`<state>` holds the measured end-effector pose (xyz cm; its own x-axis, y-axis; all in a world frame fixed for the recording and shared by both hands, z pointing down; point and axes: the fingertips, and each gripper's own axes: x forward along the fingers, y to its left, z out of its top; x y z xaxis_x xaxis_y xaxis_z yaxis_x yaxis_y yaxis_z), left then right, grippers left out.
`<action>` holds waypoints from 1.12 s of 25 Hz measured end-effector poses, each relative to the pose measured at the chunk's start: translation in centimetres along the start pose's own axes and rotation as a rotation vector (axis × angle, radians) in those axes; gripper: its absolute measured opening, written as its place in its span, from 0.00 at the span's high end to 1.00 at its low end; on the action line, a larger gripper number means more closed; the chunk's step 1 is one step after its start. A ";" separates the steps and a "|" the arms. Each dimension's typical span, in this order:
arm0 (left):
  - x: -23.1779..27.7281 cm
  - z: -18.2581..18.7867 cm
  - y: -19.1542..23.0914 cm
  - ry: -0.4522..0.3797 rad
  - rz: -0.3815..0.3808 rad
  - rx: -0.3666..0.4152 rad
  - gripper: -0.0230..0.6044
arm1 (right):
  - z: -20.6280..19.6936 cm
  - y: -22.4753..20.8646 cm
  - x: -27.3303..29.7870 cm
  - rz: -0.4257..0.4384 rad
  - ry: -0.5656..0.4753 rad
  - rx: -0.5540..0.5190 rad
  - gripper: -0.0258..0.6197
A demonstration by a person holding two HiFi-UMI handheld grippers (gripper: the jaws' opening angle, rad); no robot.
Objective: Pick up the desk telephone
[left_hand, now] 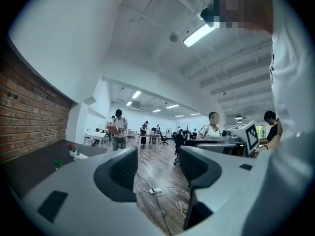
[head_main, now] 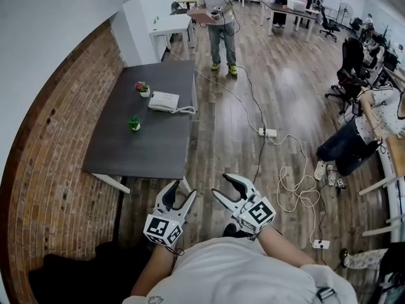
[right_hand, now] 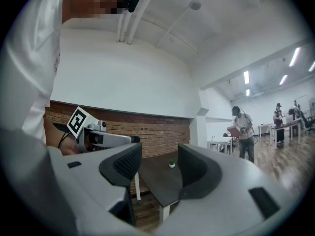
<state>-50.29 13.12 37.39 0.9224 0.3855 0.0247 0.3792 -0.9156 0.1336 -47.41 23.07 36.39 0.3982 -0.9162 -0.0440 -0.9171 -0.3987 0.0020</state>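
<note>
The white desk telephone lies on the far half of a dark grey table that stands against the brick wall. Both grippers are held close to my body, short of the table's near end and well apart from the phone. My left gripper stands open with nothing between its jaws and looks down the room past the table's right side. My right gripper is also open and empty, and faces the table's near corner. The phone does not show in the right gripper view.
Two small potted plants stand on the table near the phone. A curved brick wall runs along the left. A power strip and loose cables lie on the wooden floor. A person stands beyond the table; another sits at right.
</note>
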 end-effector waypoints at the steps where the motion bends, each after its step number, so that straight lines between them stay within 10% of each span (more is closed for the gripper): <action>1: 1.5 -0.1 -0.3 0.004 -0.008 -0.002 0.53 | 0.0 -1.3 -0.2 -0.005 0.002 0.003 0.59; 28: 25.7 -2.5 -4.0 0.074 -0.246 -0.044 0.53 | -2.6 -21.3 -4.8 -0.202 0.071 0.043 0.59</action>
<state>-28.29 27.00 39.95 0.7944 0.6046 0.0584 0.5861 -0.7882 0.1876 -29.70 35.87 39.17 0.5729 -0.8190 0.0314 -0.8179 -0.5737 -0.0427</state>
